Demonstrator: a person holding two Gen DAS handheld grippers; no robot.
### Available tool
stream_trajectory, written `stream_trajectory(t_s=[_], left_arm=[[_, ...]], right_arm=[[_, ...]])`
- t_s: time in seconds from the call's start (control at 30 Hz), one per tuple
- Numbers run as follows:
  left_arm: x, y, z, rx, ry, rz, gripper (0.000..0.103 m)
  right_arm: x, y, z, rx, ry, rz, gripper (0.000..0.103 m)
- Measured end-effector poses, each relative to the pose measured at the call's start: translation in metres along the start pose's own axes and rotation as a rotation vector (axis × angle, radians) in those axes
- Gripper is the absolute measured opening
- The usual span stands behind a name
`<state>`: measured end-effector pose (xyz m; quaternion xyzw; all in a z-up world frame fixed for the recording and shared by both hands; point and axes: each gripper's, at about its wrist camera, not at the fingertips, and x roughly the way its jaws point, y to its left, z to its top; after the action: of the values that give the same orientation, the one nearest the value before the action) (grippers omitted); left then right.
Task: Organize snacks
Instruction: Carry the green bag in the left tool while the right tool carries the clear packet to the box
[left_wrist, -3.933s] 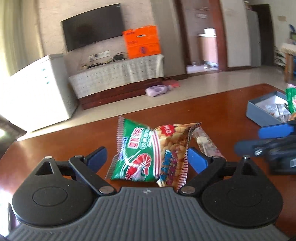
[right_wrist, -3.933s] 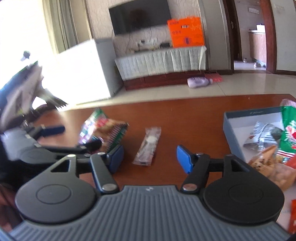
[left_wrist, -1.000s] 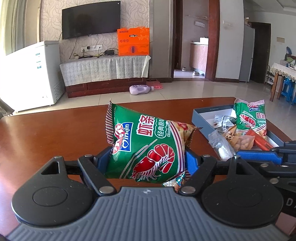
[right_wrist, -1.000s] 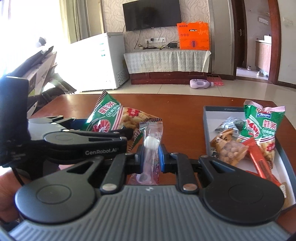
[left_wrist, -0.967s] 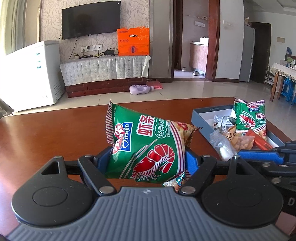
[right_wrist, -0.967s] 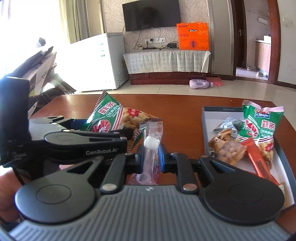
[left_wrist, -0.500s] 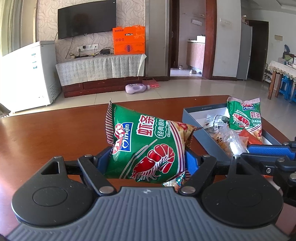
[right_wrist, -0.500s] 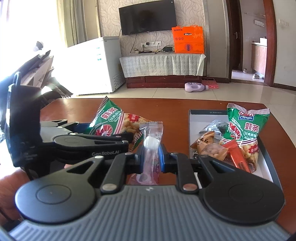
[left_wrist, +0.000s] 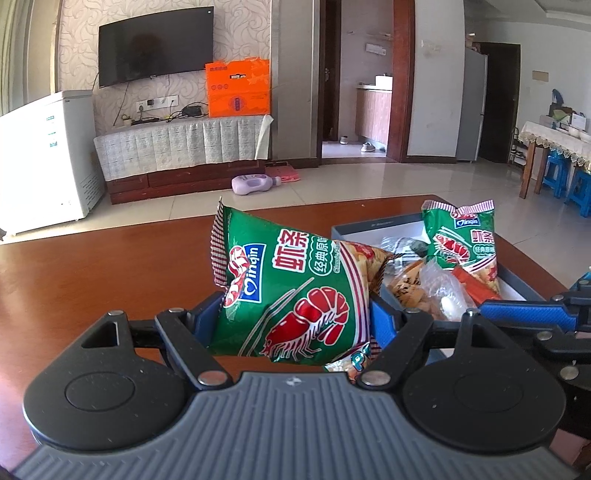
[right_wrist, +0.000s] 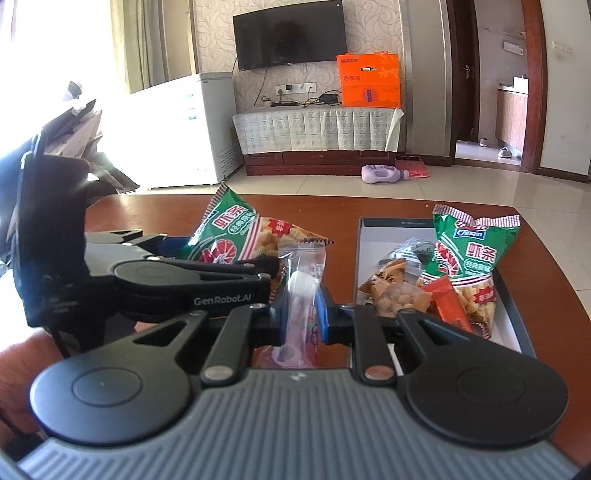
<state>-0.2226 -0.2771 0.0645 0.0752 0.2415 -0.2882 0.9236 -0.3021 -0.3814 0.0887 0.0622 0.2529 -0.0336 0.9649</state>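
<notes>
Both hands loaded. Left gripper (left_wrist: 291, 317) clamped on shrimp bag (left_wrist: 295, 291), held upright just left of the box (right_wrist: 515, 295) near its front-left corner. Right gripper (right_wrist: 301, 310) clamped on clear packet (right_wrist: 301, 284), long axis pointing away, also left of box but nearer. Next move is probably rightward over the rim; right goes first.

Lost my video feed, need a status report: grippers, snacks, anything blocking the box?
Left gripper shut on green shrimp-chip bag. Right gripper shut on clear candy packet. Box on table, partly filled, nothing blocking.
</notes>
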Motion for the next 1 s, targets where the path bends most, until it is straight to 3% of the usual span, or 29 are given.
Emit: stream_trajectory(t_s=[1.0], left_arm=[[0.018,-0.051,0.010,0.021,-0.026,-0.068,0.083]], right_arm=[[-0.027,-0.030,-0.005,0.020,-0.021,-0.053,0.019]])
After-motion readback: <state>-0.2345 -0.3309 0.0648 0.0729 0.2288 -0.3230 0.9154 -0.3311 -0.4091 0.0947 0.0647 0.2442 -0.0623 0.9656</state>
